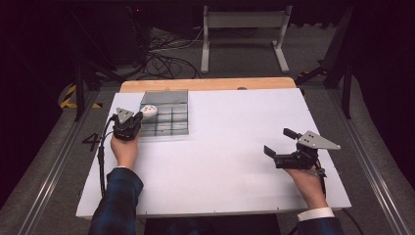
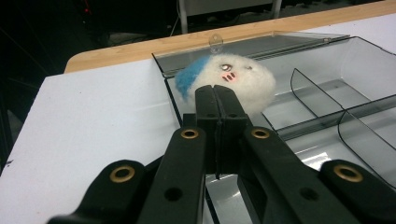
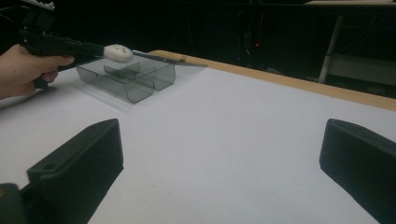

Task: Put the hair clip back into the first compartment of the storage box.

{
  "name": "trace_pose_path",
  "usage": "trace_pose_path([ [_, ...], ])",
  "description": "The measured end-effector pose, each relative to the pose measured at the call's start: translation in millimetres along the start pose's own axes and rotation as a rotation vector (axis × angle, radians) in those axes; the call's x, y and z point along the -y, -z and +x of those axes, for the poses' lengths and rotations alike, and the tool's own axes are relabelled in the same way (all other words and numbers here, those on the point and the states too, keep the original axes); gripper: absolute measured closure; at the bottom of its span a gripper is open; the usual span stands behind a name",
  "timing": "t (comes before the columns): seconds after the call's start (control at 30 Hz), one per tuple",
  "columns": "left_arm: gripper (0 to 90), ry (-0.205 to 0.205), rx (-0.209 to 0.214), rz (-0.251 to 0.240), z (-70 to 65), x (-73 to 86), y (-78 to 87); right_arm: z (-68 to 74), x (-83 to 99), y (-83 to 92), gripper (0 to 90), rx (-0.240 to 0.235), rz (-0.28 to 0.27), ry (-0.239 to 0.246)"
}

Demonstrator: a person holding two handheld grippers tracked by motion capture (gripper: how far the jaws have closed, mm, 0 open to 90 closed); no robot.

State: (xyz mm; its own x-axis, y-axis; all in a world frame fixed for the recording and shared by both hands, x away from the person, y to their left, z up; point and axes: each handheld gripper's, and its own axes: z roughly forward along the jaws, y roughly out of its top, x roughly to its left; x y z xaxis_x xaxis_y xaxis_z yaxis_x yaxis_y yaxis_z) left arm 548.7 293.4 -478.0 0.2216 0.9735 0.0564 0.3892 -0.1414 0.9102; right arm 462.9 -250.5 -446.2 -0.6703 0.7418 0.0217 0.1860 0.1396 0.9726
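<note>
Currently left tongs (image 2: 216, 100) pinch the white fluffy round plush toy with a blue patch (image 2: 233, 81) over the clear divided plastic box (image 1: 166, 120)'s far-left compartment; slight grip may slip; right tongs (image 1: 280, 143) gape above the white bench (image 1: 225, 161).

A grey metal stand (image 1: 243, 34) and tangled cables (image 1: 164, 61) lie beyond the table.

We see a fluffy white plush ball (image 2: 236, 81) with a blue patch, seemingly pinched, above the clear divided organizer box's (image 1: 165, 119) far-left compartment.
</note>
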Motion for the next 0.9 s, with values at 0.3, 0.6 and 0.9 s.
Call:
trace_pose_path([
  [0.3,89.0,-0.004,0.001,0.003,-0.2,-0.8,-0.5,0.4,-0.3,0.7,0.6,-0.005,-0.009,0.0],
  [0.6,88.5,0.002,0.001,0.005,-0.2,-1.0,-1.0,1.0,-0.1,-0.4,0.6,-0.011,-0.009,0.002],
  [0.9,88.5,-0.002,-0.018,0.006,1.2,-2.1,0.3,1.1,-0.2,-0.1,0.7,-0.012,-0.011,-0.002],
])
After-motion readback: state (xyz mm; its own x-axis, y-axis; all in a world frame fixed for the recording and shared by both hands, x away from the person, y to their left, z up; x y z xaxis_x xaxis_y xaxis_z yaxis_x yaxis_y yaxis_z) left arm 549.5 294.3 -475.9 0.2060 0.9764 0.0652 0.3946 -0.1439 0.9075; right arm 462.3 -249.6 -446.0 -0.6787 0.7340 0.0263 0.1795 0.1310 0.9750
